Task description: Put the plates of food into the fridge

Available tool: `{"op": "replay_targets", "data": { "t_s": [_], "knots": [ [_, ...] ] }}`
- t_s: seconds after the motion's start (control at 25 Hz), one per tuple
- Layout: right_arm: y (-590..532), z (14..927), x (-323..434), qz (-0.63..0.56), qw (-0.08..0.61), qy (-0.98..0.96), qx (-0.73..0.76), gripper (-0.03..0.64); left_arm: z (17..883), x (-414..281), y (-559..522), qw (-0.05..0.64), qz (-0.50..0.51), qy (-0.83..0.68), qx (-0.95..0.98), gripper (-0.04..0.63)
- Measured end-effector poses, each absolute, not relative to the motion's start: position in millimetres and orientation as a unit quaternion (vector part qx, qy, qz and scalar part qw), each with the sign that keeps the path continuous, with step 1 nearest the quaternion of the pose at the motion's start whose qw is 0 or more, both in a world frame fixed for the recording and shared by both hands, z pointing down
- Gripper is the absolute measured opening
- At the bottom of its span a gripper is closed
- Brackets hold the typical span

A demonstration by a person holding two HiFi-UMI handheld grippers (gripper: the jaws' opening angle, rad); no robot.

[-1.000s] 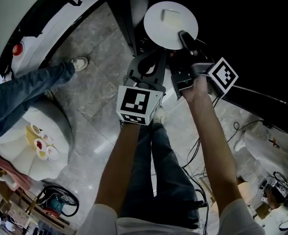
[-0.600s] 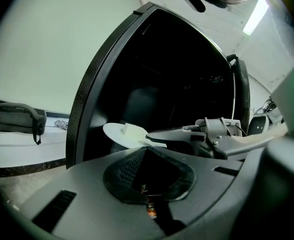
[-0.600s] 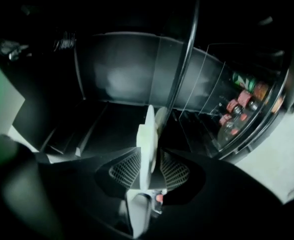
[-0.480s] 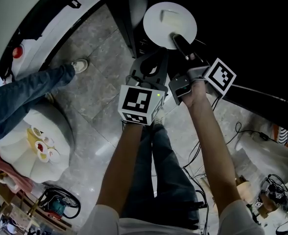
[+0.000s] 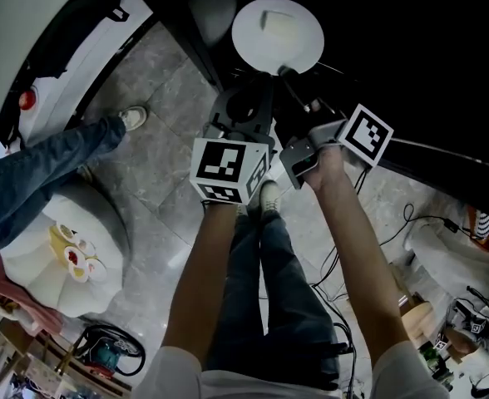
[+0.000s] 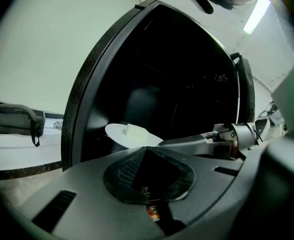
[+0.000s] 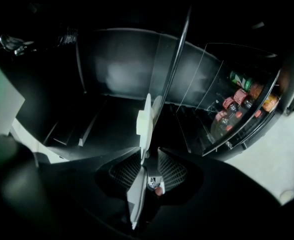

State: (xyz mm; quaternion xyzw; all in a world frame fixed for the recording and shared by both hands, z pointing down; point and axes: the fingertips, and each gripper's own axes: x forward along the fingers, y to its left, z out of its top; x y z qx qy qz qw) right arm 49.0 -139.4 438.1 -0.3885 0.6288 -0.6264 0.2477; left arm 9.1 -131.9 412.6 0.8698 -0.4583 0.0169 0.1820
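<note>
A white plate (image 5: 278,36) with a pale piece of food (image 5: 278,21) lies inside the dark open fridge (image 6: 152,79). My right gripper (image 5: 288,71) is at the plate's near rim. In the right gripper view the plate (image 7: 148,115) runs edge-on between the open jaws of the right gripper (image 7: 149,160), with a gap beside the rim. My left gripper (image 5: 246,105) hangs just left of it in front of the fridge, shut and empty. The left gripper view shows the plate (image 6: 132,134) beyond the left gripper (image 6: 146,153).
Drink bottles (image 7: 237,104) fill the fridge door shelf at the right. A second plate of food (image 5: 76,256) sits on a white round stool (image 5: 37,264) at the lower left. A bystander's jeans leg (image 5: 53,152) and shoe (image 5: 133,116) are on the floor, and cables (image 5: 103,352) lie nearby.
The right jaws have opened off the plate's rim and drawn back a little toward its near edge. The plate stays in the fridge. The left gripper stays close beside.
</note>
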Motion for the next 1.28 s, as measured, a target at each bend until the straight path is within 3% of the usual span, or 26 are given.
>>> {"op": "replay_targets", "data": {
  "t_s": [0.48,0.6,0.68,1.28],
  "knots": [
    [-143,439,50,-0.626,0.241,0.632,-0.387,0.100,414,15,-146,0.159,0.042,-0.462,0.871,0.000],
    [-146,435,47,-0.624,0.232,0.642,-0.381,0.027,414,16,-150,0.158,0.043,-0.461,0.872,0.000],
    [-148,434,45,-0.620,0.225,0.648,-0.380,0.012,415,17,-153,0.155,0.045,-0.460,0.873,0.000],
    [-172,435,40,-0.615,0.206,0.660,-0.380,0.011,415,13,-173,0.151,0.055,-0.467,0.869,0.000]
  ]
}}
